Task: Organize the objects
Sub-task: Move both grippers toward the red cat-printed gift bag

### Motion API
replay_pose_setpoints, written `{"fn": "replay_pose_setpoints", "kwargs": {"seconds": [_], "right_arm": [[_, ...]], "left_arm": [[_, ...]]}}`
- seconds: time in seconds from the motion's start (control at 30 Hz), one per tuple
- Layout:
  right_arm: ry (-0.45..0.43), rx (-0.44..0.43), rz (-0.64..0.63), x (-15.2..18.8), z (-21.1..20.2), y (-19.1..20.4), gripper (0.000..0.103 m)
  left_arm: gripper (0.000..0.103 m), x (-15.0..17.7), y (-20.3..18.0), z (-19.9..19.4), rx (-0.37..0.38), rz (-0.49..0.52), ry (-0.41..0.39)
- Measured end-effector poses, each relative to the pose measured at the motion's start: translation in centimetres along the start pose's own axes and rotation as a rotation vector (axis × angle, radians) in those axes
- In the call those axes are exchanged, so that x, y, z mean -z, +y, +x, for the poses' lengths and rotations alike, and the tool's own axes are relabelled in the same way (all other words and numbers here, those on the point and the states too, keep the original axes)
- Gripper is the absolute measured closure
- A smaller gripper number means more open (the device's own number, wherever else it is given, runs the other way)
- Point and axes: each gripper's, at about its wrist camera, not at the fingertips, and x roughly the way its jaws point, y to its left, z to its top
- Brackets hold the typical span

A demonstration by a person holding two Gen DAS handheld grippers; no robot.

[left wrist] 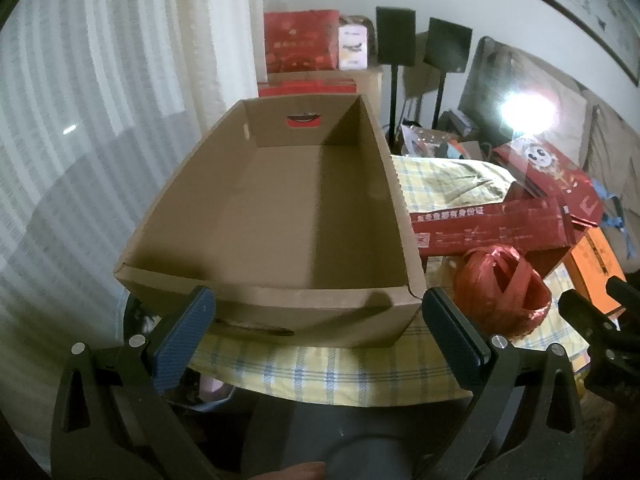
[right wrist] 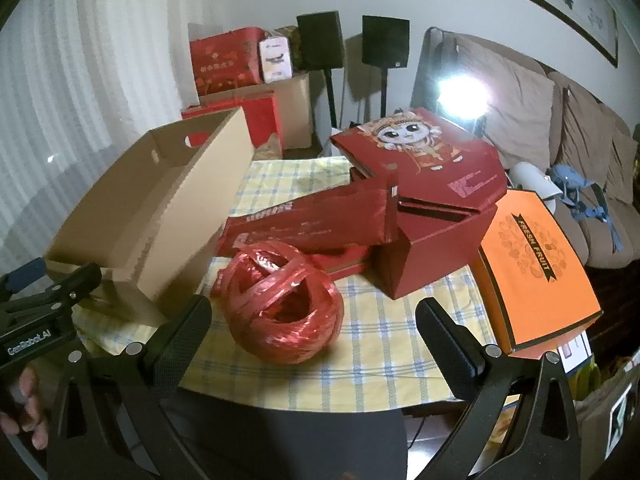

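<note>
Orange box [right wrist: 536, 268] at three o'clock in the right wrist view: lid banner reads "FRESH FRUIT" in black capitals; left hand-held gripper [right wrist: 40, 300] at nine o'clock: white lettering on its black body, apparently "GeeRobot_AI"; red boxes [right wrist: 424, 184] at centre carry Chinese characters and small print, too blurred to read.

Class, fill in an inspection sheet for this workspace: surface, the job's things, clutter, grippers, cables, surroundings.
Surface: table under a yellow checked cloth.
Job's things: empty cardboard box; red twine ball; red cartoon box, flaps open; orange fruit box.
Clutter: nothing seen beyond these.
Grippers: left gripper and right gripper open, holding nothing.
Cables: nothing clearly seen.
Surroundings: curtain, speakers, sofa, stacked red boxes.
</note>
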Motion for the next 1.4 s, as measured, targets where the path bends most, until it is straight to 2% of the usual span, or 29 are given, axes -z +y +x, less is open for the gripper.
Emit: {"fn": "replay_pose_setpoints", "kwargs": {"seconds": [0.4,0.77,0.97,1.13,1.3,1.4], "right_arm": [[0.022,-0.010,0.023,0.2,1.0,-2.0,0.000],[-0.030,0.065,0.077,-1.9,0.1,-6.4,0.000],[-0.037,0.111,0.107,-3.6,0.5,-9.5,0.000],[-0.028,0.086,0.139,-3.9,1.0,-11.0,0.000],[-0.022,0.044,0.127,-4.0,1.4,-10.9,0.001],[-0.030,0.053,0.137,-4.5,1.6,-11.5,0.001]], "left_arm": [[0.000,-0.6,-1.5,0.2,0.089,0.065,-0.035],[0.000,-4.4,-3.3,0.3,0.240,0.089,-0.068],[0.000,-6.7,-5.9,0.6,0.258,0.123,-0.100],[0.000,-8.4,-8.1,2.3,0.304,0.144,-0.061],[0.000,-9.1,-10.5,4.4,0.331,0.161,-0.005],[0.000,-10.0,-11.9,5.4,0.354,0.168,0.016]]}}
